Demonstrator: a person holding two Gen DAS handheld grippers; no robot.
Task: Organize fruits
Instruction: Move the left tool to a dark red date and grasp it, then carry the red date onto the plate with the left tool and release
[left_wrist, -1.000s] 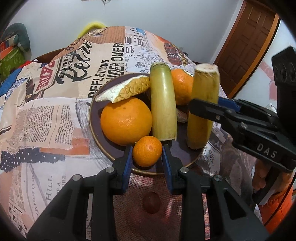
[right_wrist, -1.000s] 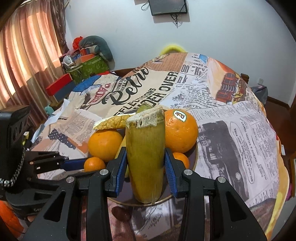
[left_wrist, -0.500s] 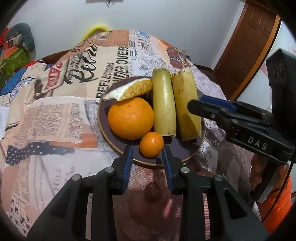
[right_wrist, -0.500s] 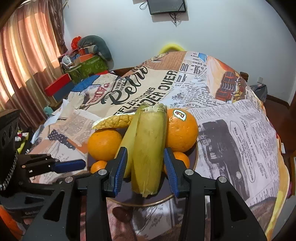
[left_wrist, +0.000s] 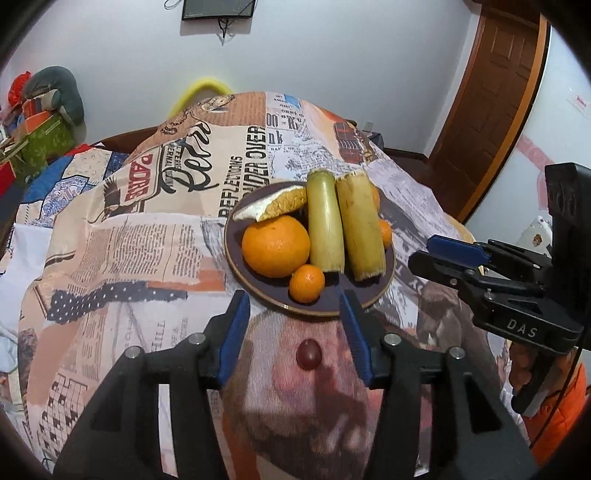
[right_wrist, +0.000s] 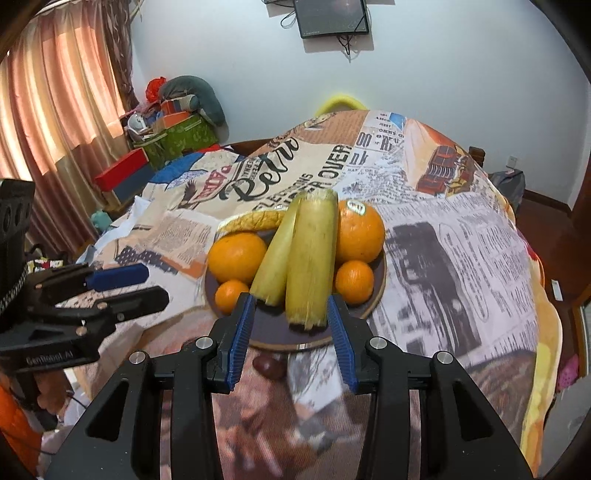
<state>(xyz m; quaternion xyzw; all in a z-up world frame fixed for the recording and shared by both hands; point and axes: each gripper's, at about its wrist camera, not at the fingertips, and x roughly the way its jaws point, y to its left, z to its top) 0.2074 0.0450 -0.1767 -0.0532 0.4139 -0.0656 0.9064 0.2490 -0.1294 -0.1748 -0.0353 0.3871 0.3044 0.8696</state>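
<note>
A dark plate (left_wrist: 369, 291) on the newspaper-print cloth holds a large orange (left_wrist: 275, 245), a small mandarin (left_wrist: 306, 283), a peel wedge (left_wrist: 275, 205) and two yellow-green stalk pieces (left_wrist: 325, 221) (left_wrist: 360, 229) lying side by side. My left gripper (left_wrist: 295, 314) hovers at the plate's near rim. Its jaws are opening, with nothing between them; the mandarin lies just past the tips. My right gripper (right_wrist: 291, 314) is open, and the near end of the right stalk piece (right_wrist: 312, 258) lies loose between its tips. A second orange (right_wrist: 358, 232) and mandarin (right_wrist: 354, 280) sit to the right.
A dark grape (left_wrist: 309, 354) lies on the cloth just short of the plate. Each gripper shows in the other's view: the right one (left_wrist: 421, 253), the left one (right_wrist: 157, 284). A wooden door (left_wrist: 491, 103) stands right; curtains and stacked boxes (right_wrist: 170, 136) stand left.
The left jaws let go of the small mandarin, widened and drew back and up. The right gripper laid its upright stalk piece down on the plate beside the other and backed off.
</note>
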